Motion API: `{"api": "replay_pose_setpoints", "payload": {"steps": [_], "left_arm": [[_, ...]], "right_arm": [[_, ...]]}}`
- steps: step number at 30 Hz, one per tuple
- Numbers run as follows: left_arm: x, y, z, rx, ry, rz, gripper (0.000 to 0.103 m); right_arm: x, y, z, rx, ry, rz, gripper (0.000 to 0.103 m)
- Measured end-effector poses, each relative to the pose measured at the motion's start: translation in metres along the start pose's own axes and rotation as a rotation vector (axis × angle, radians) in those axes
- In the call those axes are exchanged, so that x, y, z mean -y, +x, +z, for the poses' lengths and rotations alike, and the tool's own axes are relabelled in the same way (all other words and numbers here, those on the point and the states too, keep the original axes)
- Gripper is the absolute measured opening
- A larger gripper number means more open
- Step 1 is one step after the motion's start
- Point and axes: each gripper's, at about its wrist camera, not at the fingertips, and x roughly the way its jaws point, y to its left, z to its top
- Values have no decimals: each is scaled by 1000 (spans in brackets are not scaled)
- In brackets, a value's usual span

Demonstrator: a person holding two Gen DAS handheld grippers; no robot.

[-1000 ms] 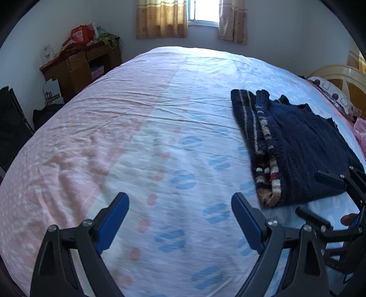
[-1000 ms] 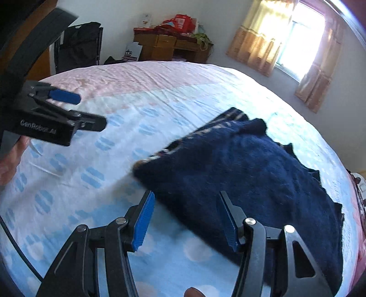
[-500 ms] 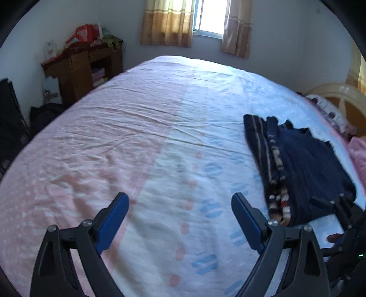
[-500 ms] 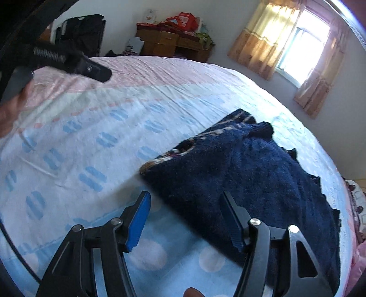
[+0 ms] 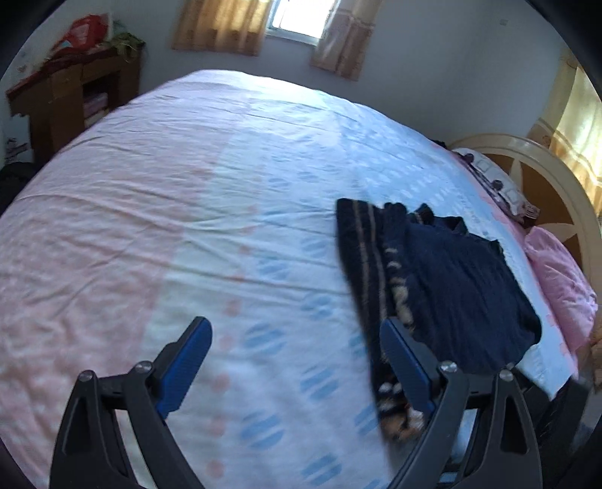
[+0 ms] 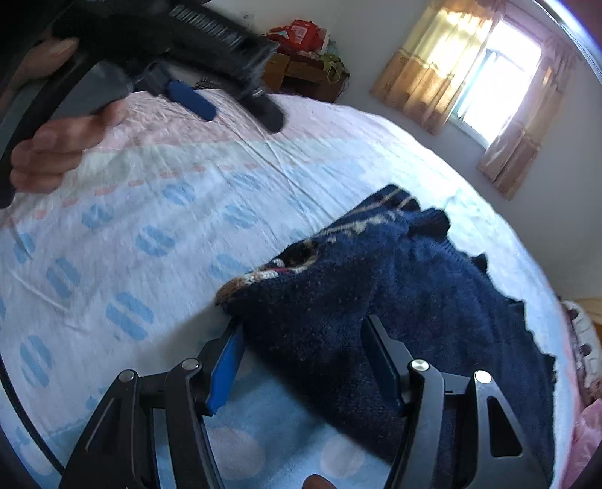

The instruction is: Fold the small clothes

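Observation:
A dark navy knit sweater (image 5: pixel 462 286) with striped tan and white trim lies folded on the bed's right side; it also shows in the right wrist view (image 6: pixel 414 301). My left gripper (image 5: pixel 297 361) is open and empty, held above the sheet just left of the sweater's striped edge. My right gripper (image 6: pixel 301 361) is open, its jaws low over the sweater's near corner, one on each side of the knit edge. The left gripper also shows in the right wrist view (image 6: pixel 225 94), raised at upper left in a hand.
The bed sheet (image 5: pixel 188 225) is pink on the left and white with blue marks on the right. A wooden desk (image 5: pixel 75 97) stands at far left by a curtained window (image 5: pixel 297 18). A pink pillow (image 5: pixel 564 278) and headboard (image 5: pixel 545 180) lie at right.
My left gripper has risen and swung right, so the sweater sits closer to its right finger. My right gripper has moved forward and down onto the sweater's near corner.

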Motion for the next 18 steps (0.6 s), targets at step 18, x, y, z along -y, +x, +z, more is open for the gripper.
{"api": "replay_pose_setpoints", "payload": {"steps": [18], "left_arm": [[45, 89, 47, -80, -20, -260, 94]], "right_arm": [[4, 6, -7, 19, 27, -5, 53]]}}
